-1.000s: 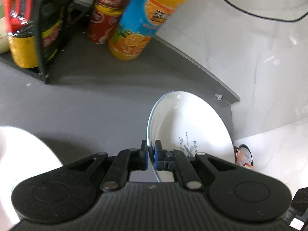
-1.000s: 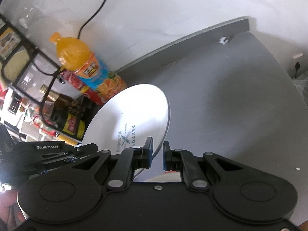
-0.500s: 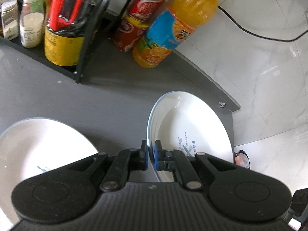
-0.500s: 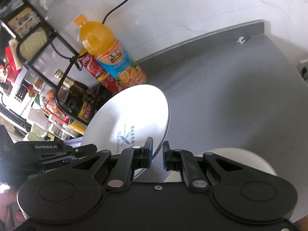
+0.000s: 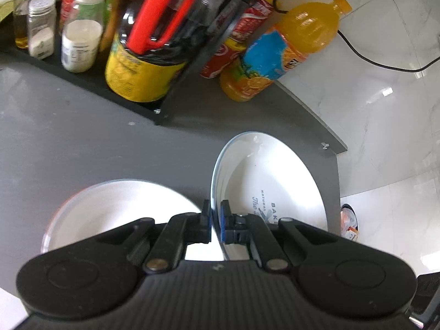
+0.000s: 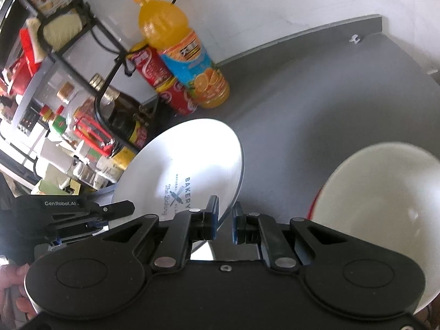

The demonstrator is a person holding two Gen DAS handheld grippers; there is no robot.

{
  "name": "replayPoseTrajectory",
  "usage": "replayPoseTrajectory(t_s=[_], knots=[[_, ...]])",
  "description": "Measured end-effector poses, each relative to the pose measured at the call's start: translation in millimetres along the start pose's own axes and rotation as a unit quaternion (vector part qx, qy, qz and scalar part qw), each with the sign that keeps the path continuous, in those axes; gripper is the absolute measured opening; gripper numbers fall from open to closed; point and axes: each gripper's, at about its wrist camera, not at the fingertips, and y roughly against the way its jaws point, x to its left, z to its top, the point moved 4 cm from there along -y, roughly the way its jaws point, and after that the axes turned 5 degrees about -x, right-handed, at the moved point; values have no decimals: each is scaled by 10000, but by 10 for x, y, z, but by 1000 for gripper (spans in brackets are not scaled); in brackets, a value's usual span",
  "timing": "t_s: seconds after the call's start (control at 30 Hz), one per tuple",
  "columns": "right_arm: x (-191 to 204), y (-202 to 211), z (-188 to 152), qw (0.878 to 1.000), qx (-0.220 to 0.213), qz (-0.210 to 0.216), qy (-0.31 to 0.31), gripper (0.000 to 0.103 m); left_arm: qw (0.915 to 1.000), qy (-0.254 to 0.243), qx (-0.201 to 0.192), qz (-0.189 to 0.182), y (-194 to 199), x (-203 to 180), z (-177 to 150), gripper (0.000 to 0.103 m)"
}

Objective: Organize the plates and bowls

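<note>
A white plate printed "BAKERY" (image 5: 272,181) is held on edge above the dark grey counter (image 5: 82,148). My left gripper (image 5: 216,221) is shut on its rim. The same plate (image 6: 189,162) shows in the right wrist view, where my right gripper (image 6: 225,220) straddles its opposite rim with a small gap showing between its pads; the left gripper (image 6: 74,211) appears at the far left there. A white bowl with a red rim (image 5: 118,214) sits on the counter below left. It also shows in the right wrist view (image 6: 376,200).
A black wire rack (image 5: 192,55) holds a dark bottle with a red handle (image 5: 154,38) and spice jars (image 5: 79,41). An orange juice bottle (image 5: 283,49) and red cans (image 5: 242,30) stand by the white wall. The counter's end edge (image 5: 335,170) lies right.
Both grippers and the plate have risen and pulled back. The rack and bottles have come further into view. The white bowl now shows below in both views.
</note>
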Motion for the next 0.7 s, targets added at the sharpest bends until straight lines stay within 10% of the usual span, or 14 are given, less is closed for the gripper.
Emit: replayPoseTrajectory(t_s=[0.7], knots=[[422,-62,-718,9995,172,-221,-176,10,9992,-169,340,108,167,781,-221,3]])
